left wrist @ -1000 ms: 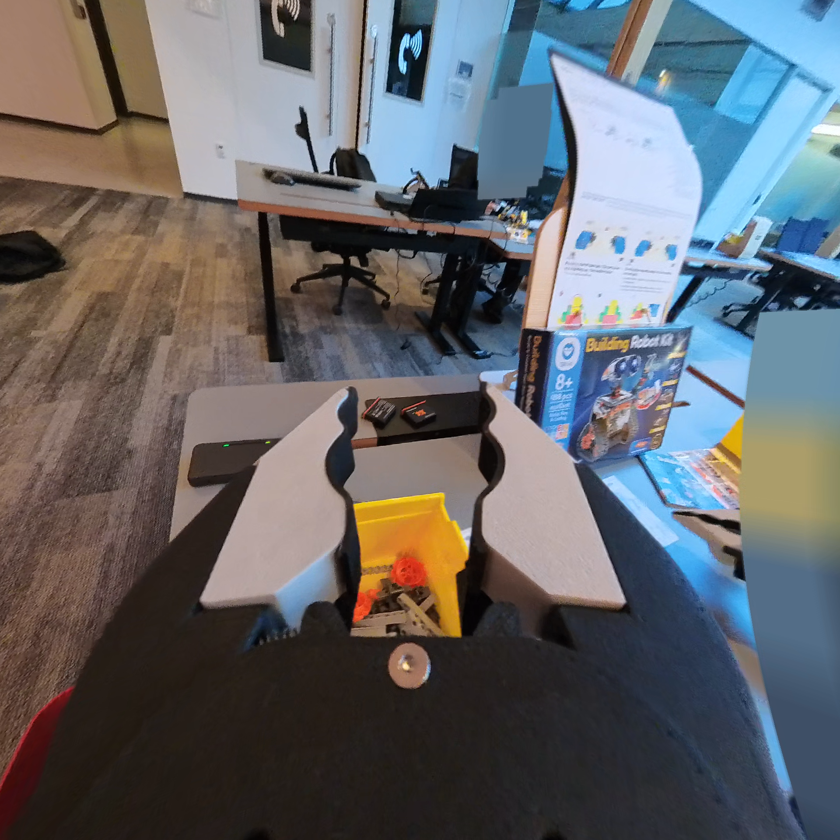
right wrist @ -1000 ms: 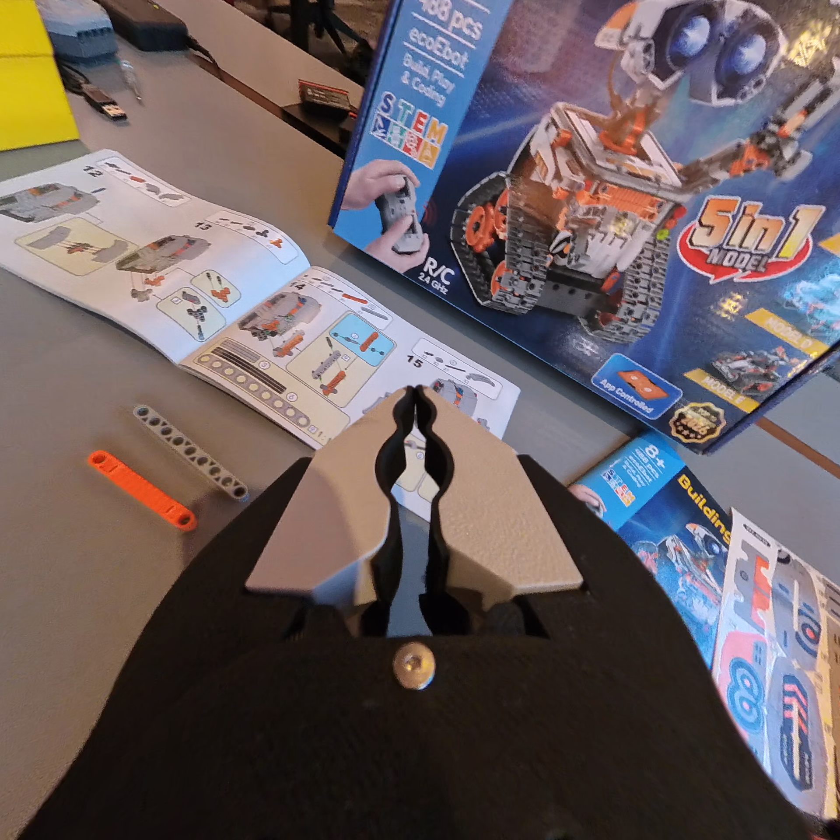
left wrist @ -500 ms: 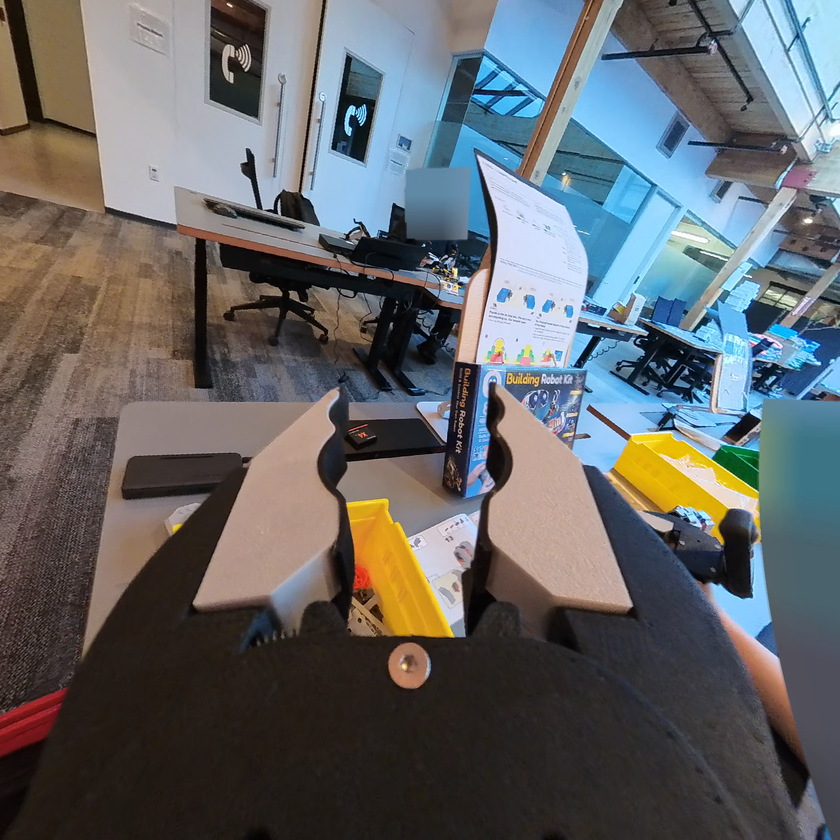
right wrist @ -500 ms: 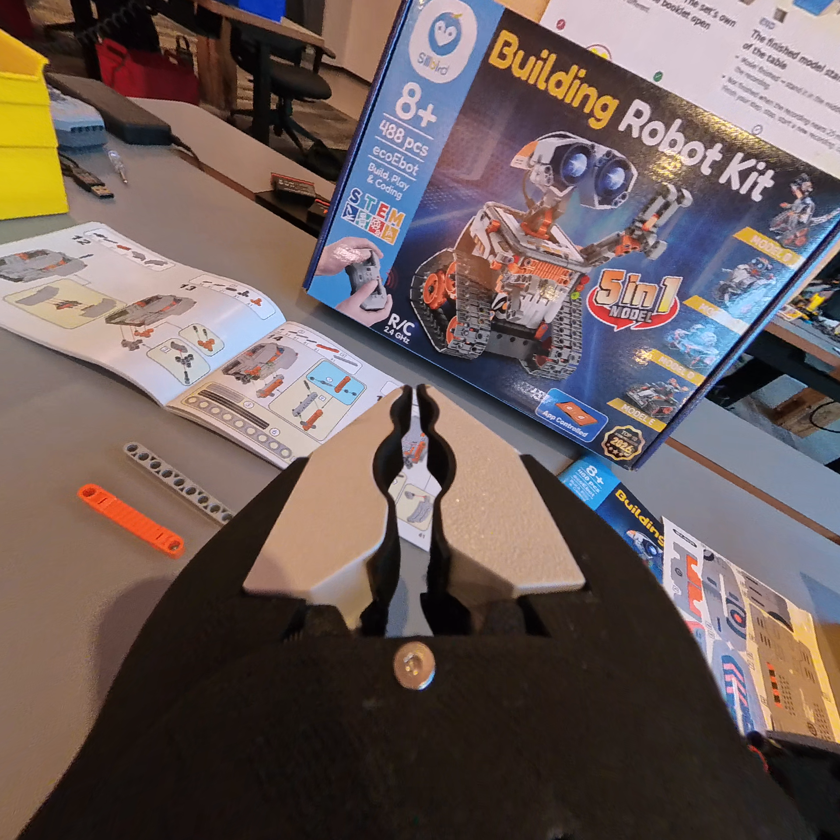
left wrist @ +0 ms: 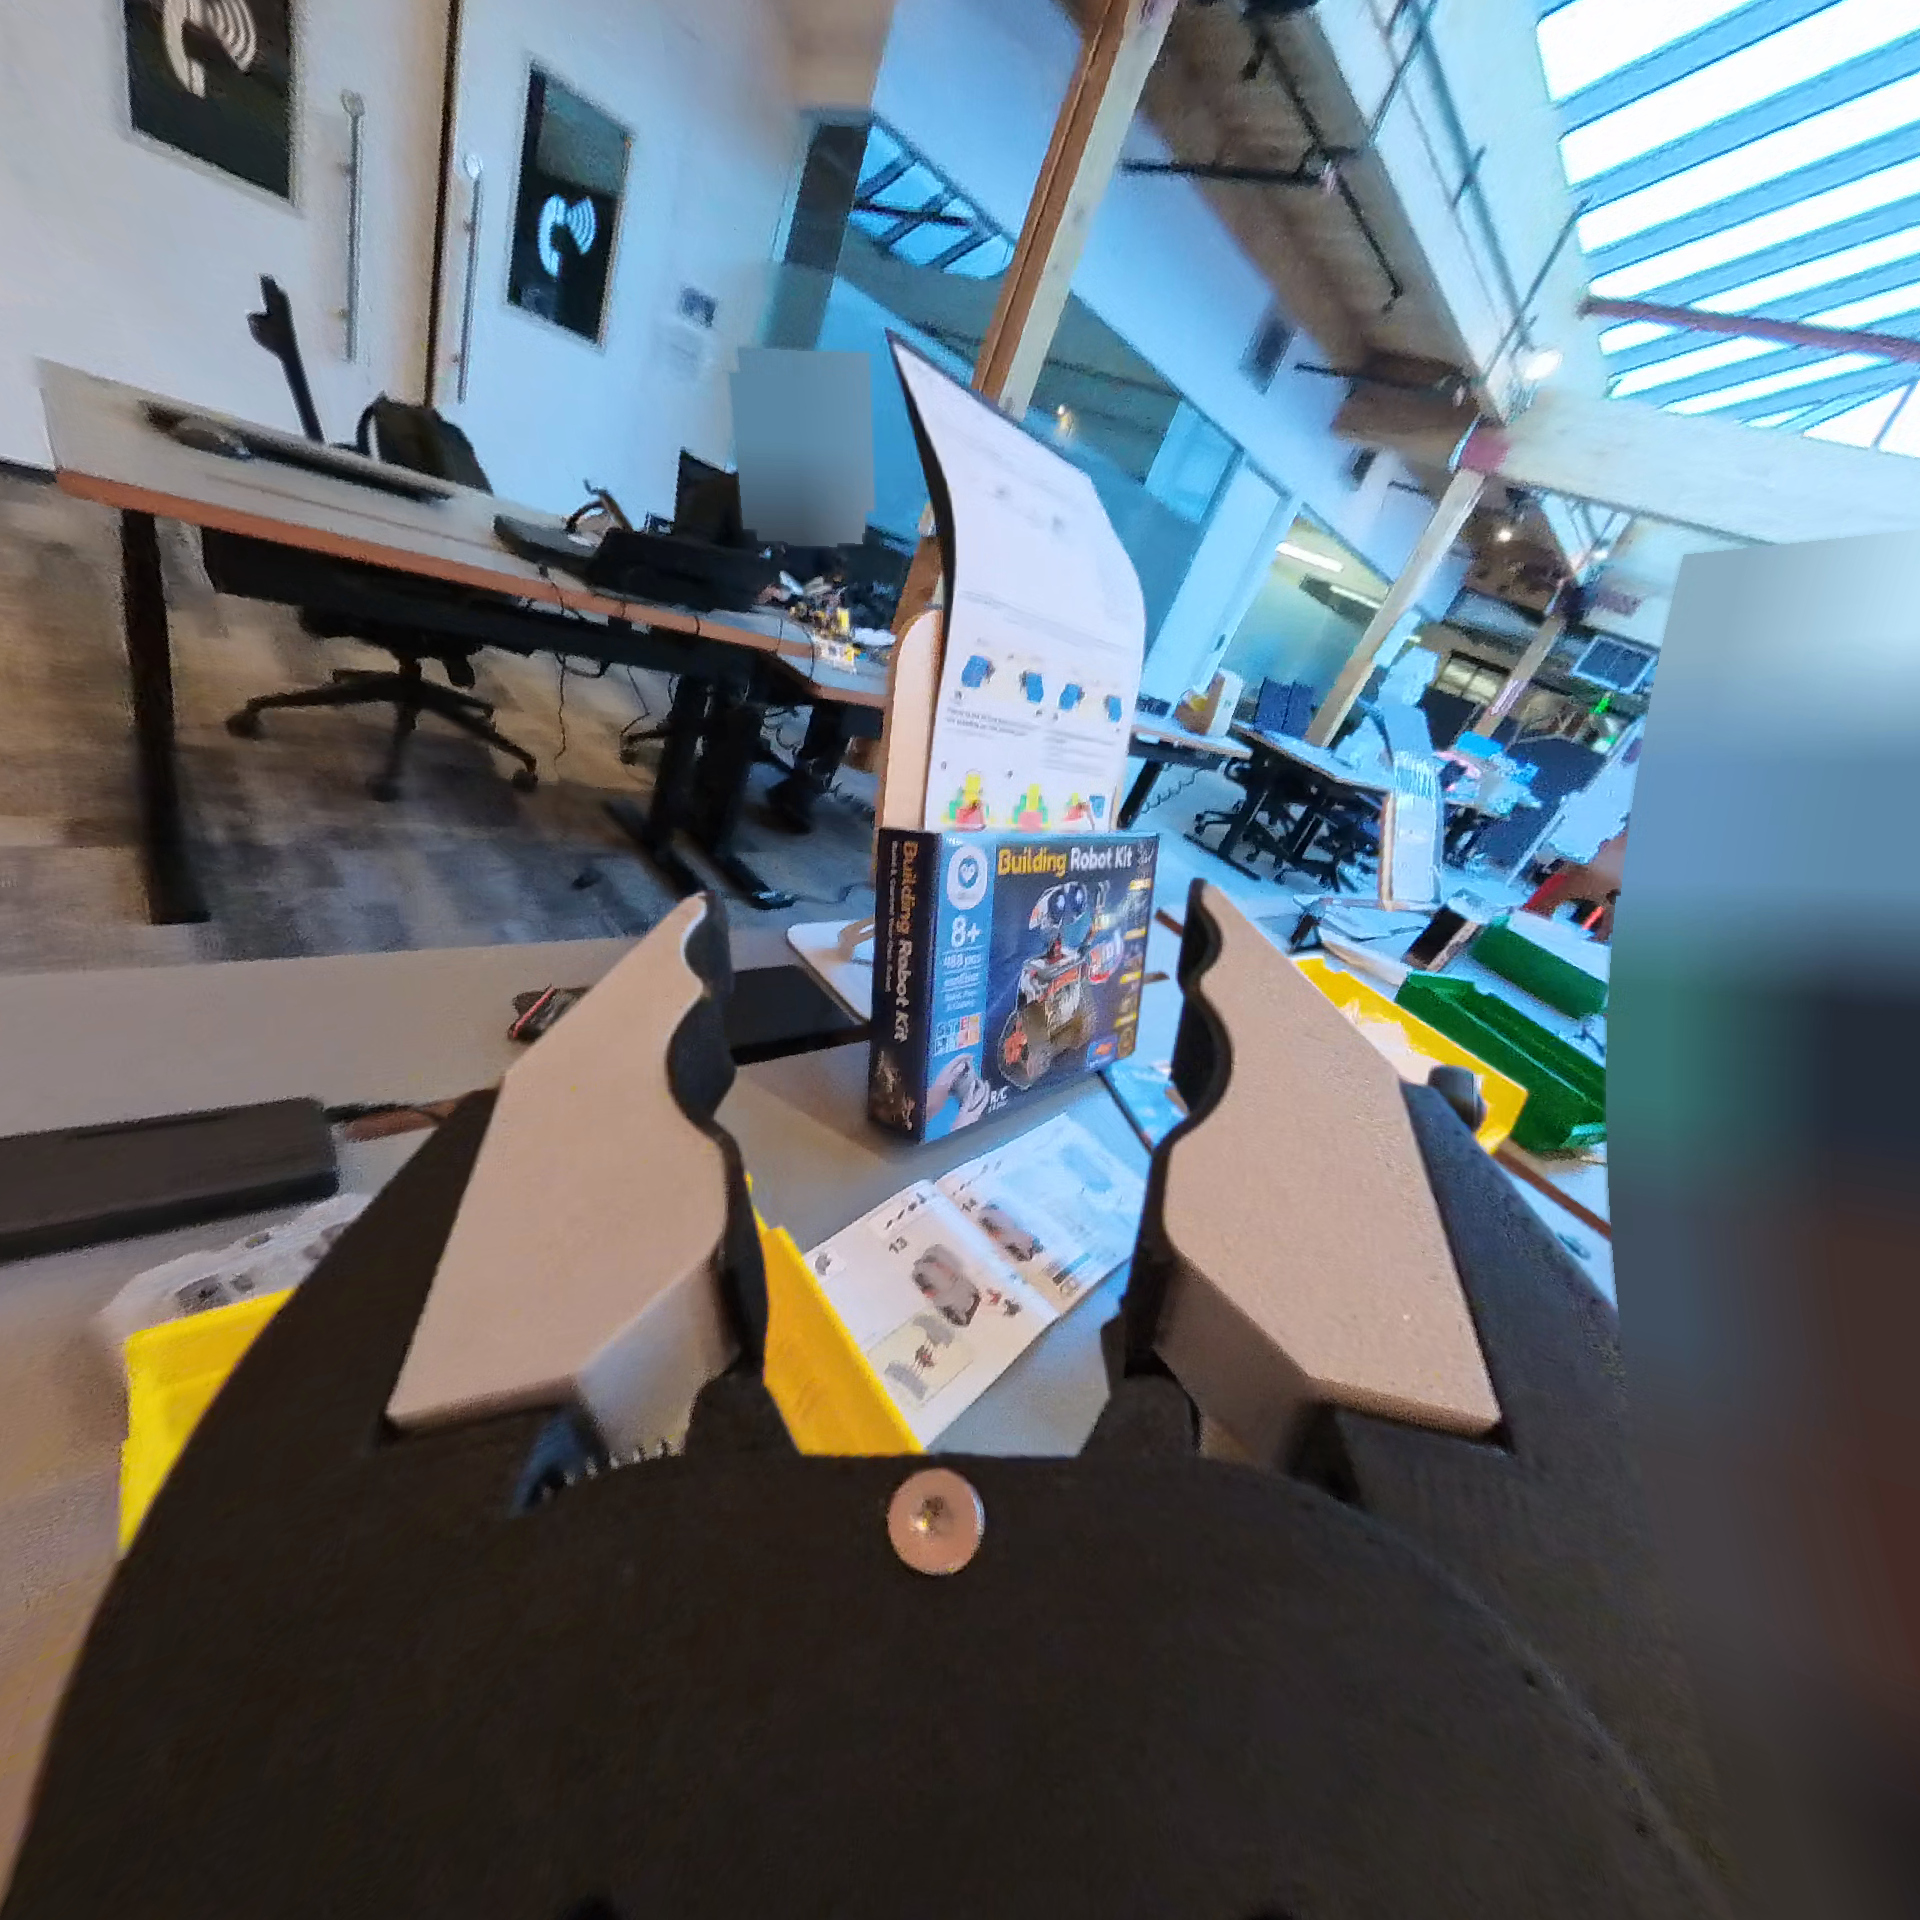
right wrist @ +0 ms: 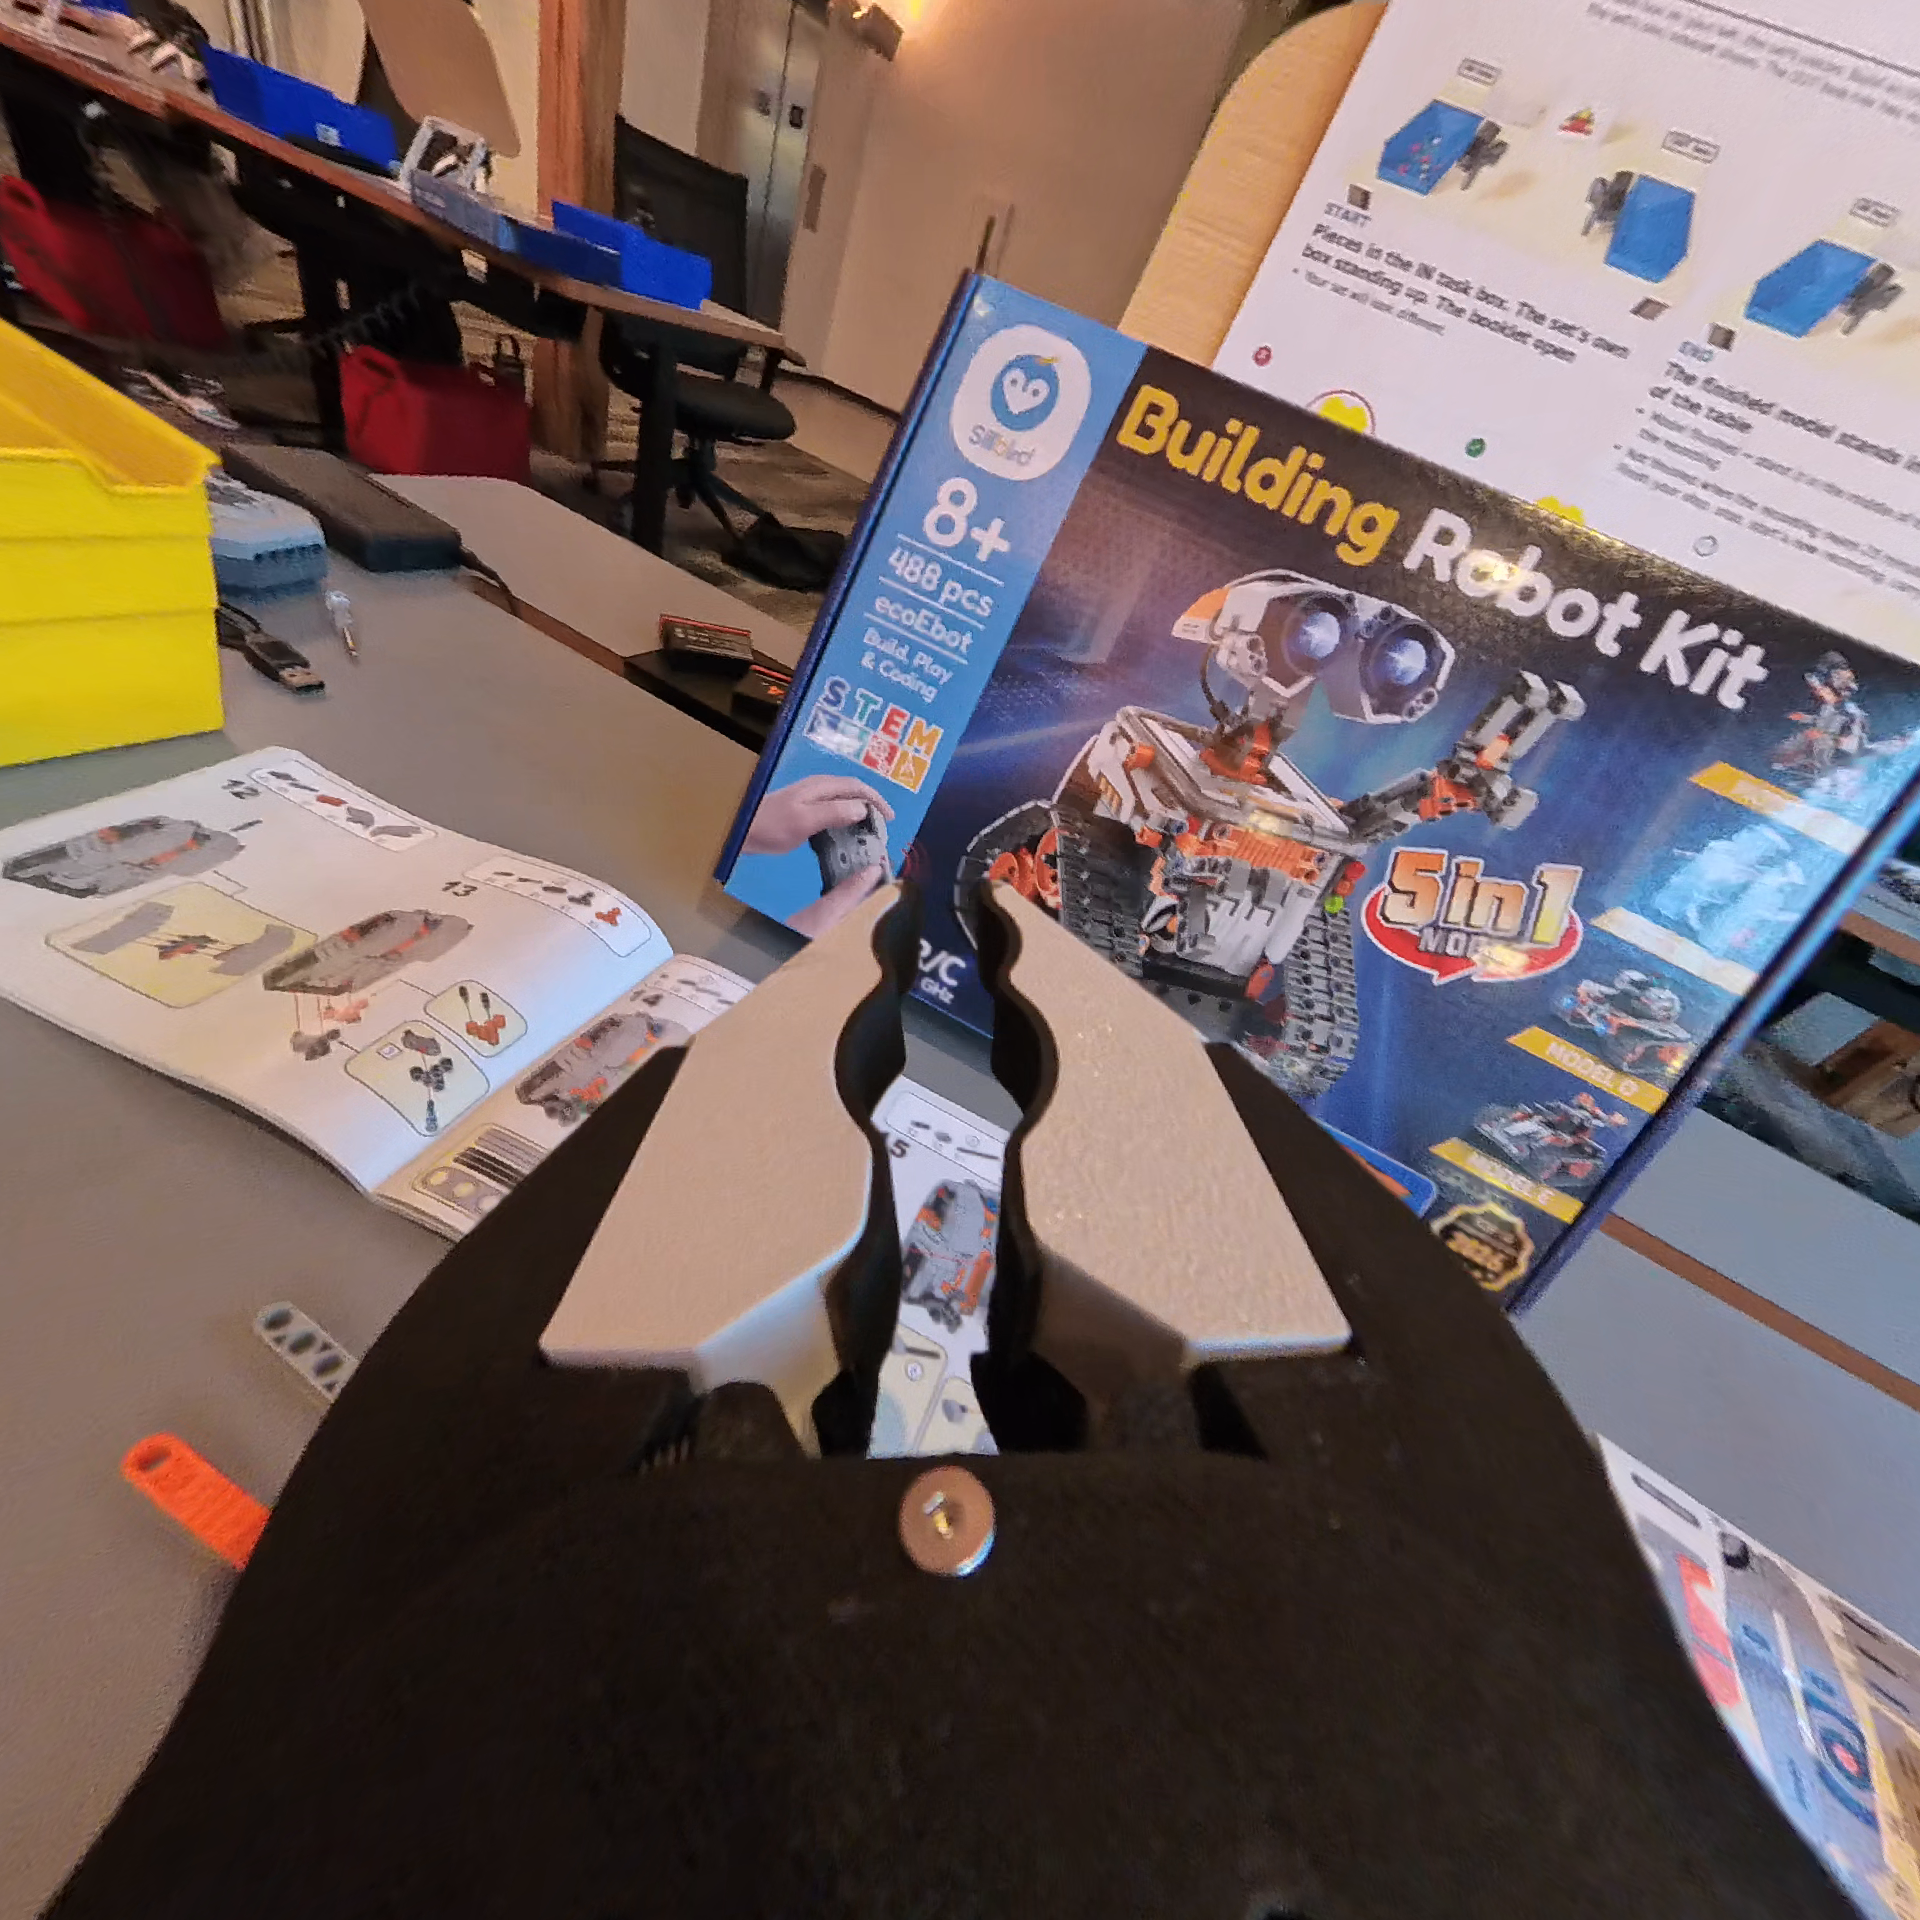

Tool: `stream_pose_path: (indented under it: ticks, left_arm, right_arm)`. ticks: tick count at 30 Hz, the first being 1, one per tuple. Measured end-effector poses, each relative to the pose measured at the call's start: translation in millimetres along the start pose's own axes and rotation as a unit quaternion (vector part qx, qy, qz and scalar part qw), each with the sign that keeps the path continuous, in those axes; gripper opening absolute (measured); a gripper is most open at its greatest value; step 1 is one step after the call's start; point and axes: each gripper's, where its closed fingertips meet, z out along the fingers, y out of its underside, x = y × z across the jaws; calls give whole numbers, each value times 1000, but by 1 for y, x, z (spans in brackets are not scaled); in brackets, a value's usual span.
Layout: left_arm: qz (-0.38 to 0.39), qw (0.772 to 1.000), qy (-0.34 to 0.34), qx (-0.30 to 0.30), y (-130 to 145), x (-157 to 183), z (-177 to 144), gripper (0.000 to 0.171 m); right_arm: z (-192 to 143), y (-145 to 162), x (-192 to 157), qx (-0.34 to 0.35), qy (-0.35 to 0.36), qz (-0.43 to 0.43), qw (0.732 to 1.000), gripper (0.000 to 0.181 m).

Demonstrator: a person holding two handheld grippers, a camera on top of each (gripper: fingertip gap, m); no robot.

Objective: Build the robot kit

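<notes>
Carrying everything here is a flat grey surface (right wrist: 540,748) with a wood-trimmed far edge. Near that far edge stands the largest thing on it, an upright dark-blue cardboard kit box (right wrist: 1351,831) printed with a tracked toy robot, and behind the box rises a tall white printed sheet on a rounded wooden board (left wrist: 1029,644). At the left edge sits a yellow plastic bin (right wrist: 94,582), with a black slab-shaped device (left wrist: 156,1169) beyond it. An open white instruction booklet (right wrist: 343,966) lies flat in front of the box, toward the middle. Near the front edge lie a grey perforated plastic beam (right wrist: 301,1345) and, just beside it, an orange plastic beam (right wrist: 187,1496), both partly hidden by the right claw's black body.

The left claw (left wrist: 951,935) hangs released over the yellow bin's right wall and the booklet, its grey fingers wide apart and gripping nothing. The right claw (right wrist: 940,894) is nearly clenched, a narrow gap left between its wavy pads, empty, its tips over the booklet and aimed at the box front.
</notes>
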Motion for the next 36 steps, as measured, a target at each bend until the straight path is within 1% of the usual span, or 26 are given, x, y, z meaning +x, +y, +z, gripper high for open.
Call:
stream_pose_path:
  ticks: [3, 5, 7, 9, 11, 12, 14, 15, 17, 19, 21, 23, 25, 27, 29, 32, 36]
  left_arm:
    - [20, 999, -25, 9, 0, -1, 7, 83]
    - [23, 998, -59, 17, -3, -10, 10, 82]
    - [18, 994, -105, 33, -5, -28, 11, 78]
    - [-15, 989, -139, 48, -4, -50, 11, 76]
    - [-36, 990, -129, 46, 0, -55, 18, 73]
    - [-37, 991, -125, 27, 5, -56, 23, 72]
    - [-21, 991, -129, -19, 18, -57, 31, 71]
    - [-3, 991, -130, -32, 21, -57, 36, 71]
    - [22, 992, -120, -38, 24, -54, 51, 71]
    - [16, 993, -108, -48, 33, -54, 65, 71]
    - [-13, 995, -89, -46, 38, -52, 72, 73]
    - [-38, 997, -60, -26, 33, -45, 74, 71]
    - [-51, 997, -50, -2, 27, -43, 72, 70]
    - [-43, 998, -56, -2, 27, -44, 72, 69]
    - [-24, 997, -74, -19, 33, -47, 74, 70]
    - [2, 993, -104, -49, 43, -52, 78, 76]
    - [21, 990, -130, -54, 43, -58, 76, 77]
  right_arm:
    - [-6, 12, 11, -18, 33, -25, 999, 8]
    - [-10, 17, 17, -35, 39, -14, 999, 9]
    - [-11, 24, 17, -48, 32, 5, 998, 13]
    - [-10, 34, 11, -70, 11, 4, 997, 23]
    - [-5, 47, 5, -100, -3, 9, 995, 23]
    - [-2, 51, 2, -114, -13, 14, 993, 24]
    - [-1, 57, -3, -132, -28, 31, 990, 24]
    - [-1, 59, -4, -141, -33, 42, 989, 24]
    - [-5, 63, -7, -152, -42, 68, 985, 23]
    - [-7, 62, -10, -151, -53, 97, 982, 23]
    - [-8, 61, -10, -149, -52, 103, 982, 23]
    - [-9, 60, -7, -148, -41, 90, 984, 22]
    - [-9, 59, -5, -143, -33, 80, 986, 21]
    - [-9, 58, -4, -141, -30, 77, 987, 21]
    - [-9, 60, -3, -142, -24, 77, 987, 21]
    - [-9, 65, 3, -157, -5, 60, 986, 21]
    - [-9, 70, 3, -169, -5, 65, 984, 21]
